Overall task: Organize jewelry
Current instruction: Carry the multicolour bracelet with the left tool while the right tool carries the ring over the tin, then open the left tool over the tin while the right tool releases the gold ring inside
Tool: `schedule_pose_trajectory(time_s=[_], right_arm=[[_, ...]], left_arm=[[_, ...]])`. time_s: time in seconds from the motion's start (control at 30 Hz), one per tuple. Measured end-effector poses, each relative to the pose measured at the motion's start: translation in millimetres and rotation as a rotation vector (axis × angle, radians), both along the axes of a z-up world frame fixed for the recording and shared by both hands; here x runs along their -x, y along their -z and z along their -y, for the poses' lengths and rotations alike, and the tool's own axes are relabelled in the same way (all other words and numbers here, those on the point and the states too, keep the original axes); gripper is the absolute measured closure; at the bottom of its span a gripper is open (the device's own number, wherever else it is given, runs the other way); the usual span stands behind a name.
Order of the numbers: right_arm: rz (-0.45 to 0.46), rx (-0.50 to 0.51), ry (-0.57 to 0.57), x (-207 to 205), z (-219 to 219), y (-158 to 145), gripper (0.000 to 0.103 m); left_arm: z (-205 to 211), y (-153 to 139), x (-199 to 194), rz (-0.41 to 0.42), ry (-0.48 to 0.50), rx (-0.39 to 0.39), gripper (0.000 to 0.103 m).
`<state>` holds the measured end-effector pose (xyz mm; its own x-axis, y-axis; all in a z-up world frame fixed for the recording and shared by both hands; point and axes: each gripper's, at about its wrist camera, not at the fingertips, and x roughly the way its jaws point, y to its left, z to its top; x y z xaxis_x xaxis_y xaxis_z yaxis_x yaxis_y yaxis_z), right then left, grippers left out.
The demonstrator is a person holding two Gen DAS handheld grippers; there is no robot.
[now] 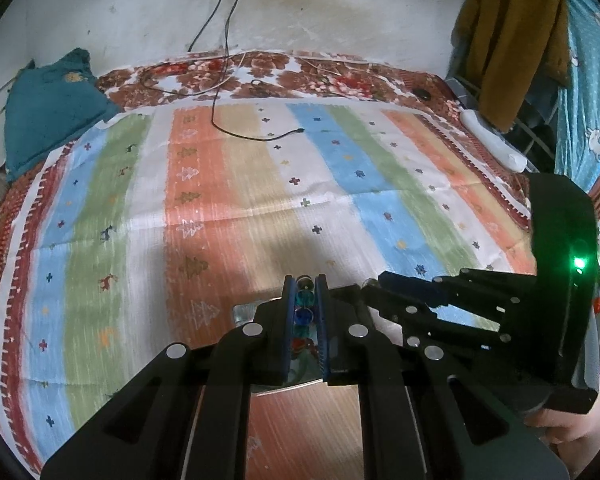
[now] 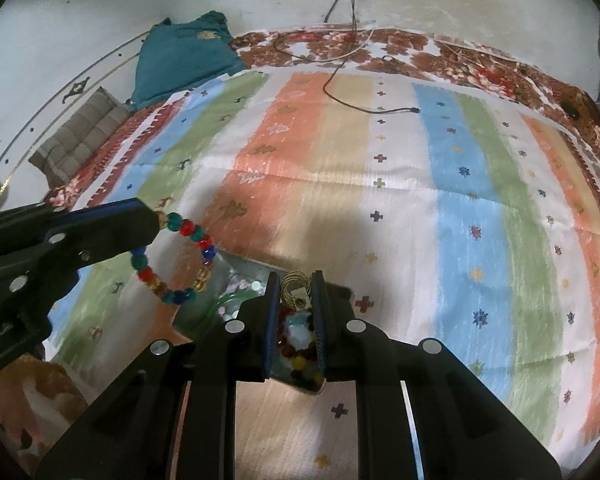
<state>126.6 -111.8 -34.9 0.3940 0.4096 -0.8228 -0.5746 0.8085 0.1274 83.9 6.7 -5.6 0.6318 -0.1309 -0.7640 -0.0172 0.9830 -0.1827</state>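
Observation:
My left gripper (image 1: 304, 280) is shut on a bracelet of coloured glass beads (image 1: 303, 300), which shows between its blue pads. In the right wrist view the same bracelet (image 2: 186, 227) hangs as a loop from the left gripper (image 2: 156, 220) above the bed. My right gripper (image 2: 296, 276) is shut on a small coil of gold wire bangles (image 2: 294, 290) with a tag. From the left wrist view its tip (image 1: 380, 280) sits just right of my left fingers. Under both lies a clear box (image 2: 240, 268) holding more beads and a green ring.
A striped bedspread (image 1: 260, 200) covers the bed. A black cable (image 1: 260, 136) trails across its far part. A teal cushion (image 1: 48, 112) lies far left and a white power strip (image 1: 492, 140) far right under hanging clothes (image 1: 512, 40). A hand (image 1: 572, 428) grips the right tool.

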Motion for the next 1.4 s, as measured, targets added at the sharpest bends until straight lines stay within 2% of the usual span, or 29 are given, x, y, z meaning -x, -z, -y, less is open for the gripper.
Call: schedule_pose_trajectory(time_s=[0.3,0.37,0.43,0.5,0.67,0.8,0.9,0.97,1.07,1.2,1.3,1.4], right_arm=[[-0.046,0.01,0.002,-1.0,-2.9,7.5,0.085],[-0.05,0.011,0.015,-2.1,-0.5,7.4,0.08],[-0.051,0.004,0.031,-2.5,4.3,5.8,0.066],[-0.05,0.007,0.033,0.7,8.0,4.4,0.066],[-0.051,0.021,0.034,7.5,13.0,3.0,0.064],[-0.038,0.031,0.036,15.9,17.6,-3.0,0.056],[-0.042,0.016,0.032,22.9,22.2,-8.6,0.05],[-0.041,0.013,0.029,26.3,25.3,-11.6,0.047],[-0.029,0.036,0.042,29.8,30.6,-13.4,0.045],[-0.019,0.014,0.054,31.0,39.7,-22.4,0.04],[0.013,0.038,0.05,36.0,42.3,-26.2,0.035],[0.002,0.027,0.021,43.3,44.4,-25.6,0.035]], left_arm=[[-1.9,-2.2,1.2,-0.005,-0.019,0.014,0.092],[-4.9,-4.0,2.2,0.0,-0.039,0.013,0.089],[-8.0,-4.2,3.3,-0.001,-0.054,0.014,0.088],[-10.3,-4.0,5.2,-0.004,-0.056,0.025,0.085],[-9.6,-4.0,13.8,-0.002,-0.047,0.015,0.075],[-8.6,-1.6,19.2,-0.017,-0.033,0.01,0.068],[-11.0,0.9,22.8,-0.045,-0.019,0.045,0.065],[-10.9,1.3,27.0,-0.047,-0.018,0.028,0.055],[-8.8,1.9,34.6,-0.045,-0.008,0.02,0.049],[-6.6,4.3,41.7,-0.057,0.007,0.007,0.045],[-8.6,5.8,47.0,-0.063,0.006,0.015,0.041],[-7.0,6.5,53.4,-0.061,0.012,0.01,0.037]])
